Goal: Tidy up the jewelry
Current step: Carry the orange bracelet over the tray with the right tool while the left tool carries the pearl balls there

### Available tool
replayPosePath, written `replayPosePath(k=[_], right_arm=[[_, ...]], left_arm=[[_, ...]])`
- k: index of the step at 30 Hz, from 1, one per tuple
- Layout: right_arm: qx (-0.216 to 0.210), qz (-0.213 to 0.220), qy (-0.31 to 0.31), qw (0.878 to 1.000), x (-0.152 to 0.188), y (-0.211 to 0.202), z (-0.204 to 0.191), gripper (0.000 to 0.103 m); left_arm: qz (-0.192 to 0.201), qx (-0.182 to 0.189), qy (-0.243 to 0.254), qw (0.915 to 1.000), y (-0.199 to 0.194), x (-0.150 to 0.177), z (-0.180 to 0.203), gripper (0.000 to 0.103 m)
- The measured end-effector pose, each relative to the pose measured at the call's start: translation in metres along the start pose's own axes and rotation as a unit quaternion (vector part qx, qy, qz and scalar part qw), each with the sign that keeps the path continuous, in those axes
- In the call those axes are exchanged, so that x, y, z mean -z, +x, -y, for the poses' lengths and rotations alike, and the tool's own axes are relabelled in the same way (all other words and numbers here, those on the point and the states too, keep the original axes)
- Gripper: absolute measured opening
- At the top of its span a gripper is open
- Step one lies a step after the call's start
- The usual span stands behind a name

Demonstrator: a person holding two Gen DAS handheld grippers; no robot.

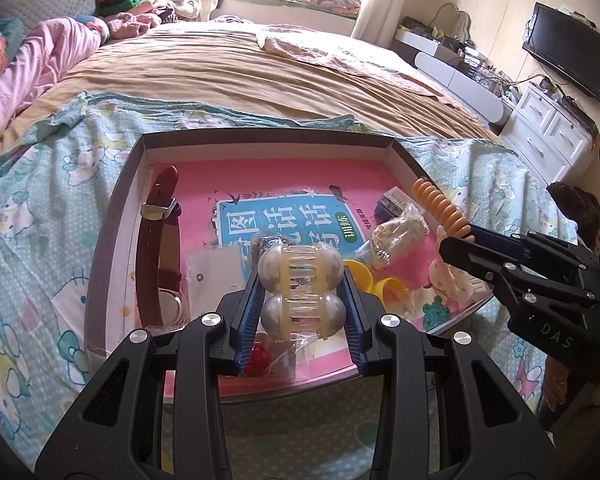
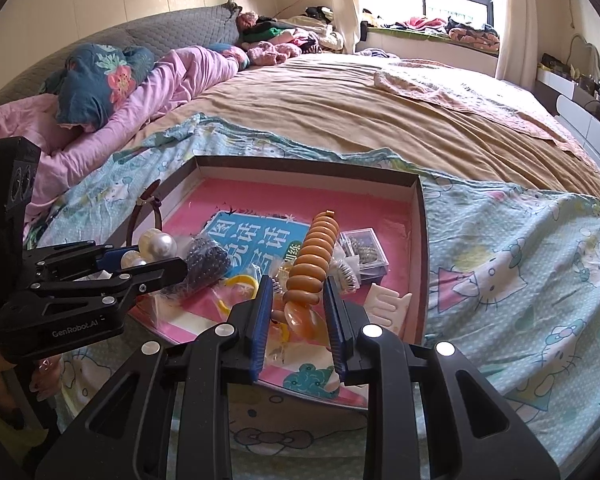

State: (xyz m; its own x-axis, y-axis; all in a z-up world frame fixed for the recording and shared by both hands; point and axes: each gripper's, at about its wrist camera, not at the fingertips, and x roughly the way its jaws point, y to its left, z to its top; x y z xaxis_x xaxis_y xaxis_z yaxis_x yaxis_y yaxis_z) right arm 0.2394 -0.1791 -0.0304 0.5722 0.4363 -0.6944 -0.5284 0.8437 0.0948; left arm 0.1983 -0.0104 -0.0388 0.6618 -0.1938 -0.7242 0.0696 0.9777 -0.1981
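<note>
Above the near edge of the tray (image 1: 260,136), a pearl hair clip (image 1: 298,290) is held clamped in the left gripper (image 1: 298,300), its long axis lying along the fingers. An orange coil clip (image 2: 313,264) is clamped in the shut right gripper (image 2: 296,304), nearer the tray's right wall. Both grippers are pitched steeply down toward the tray floor.

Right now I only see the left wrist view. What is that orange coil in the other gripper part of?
Observer: A hair clip with an amber base; the right gripper is shut on that base.
Operator: And what is hidden behind the pearl clip?
Observer: A bag of dark beads, lying in the box.
</note>
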Motion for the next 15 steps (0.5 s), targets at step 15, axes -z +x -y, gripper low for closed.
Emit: replayPosePath(k=[15], right_arm=[[0.007, -0.019, 0.004, 1.000, 0.002, 0.013, 0.000, 0.030]], left_arm=[[-0.002, 0.005, -0.004, 1.0000, 0.005, 0.001, -0.003, 0.029]])
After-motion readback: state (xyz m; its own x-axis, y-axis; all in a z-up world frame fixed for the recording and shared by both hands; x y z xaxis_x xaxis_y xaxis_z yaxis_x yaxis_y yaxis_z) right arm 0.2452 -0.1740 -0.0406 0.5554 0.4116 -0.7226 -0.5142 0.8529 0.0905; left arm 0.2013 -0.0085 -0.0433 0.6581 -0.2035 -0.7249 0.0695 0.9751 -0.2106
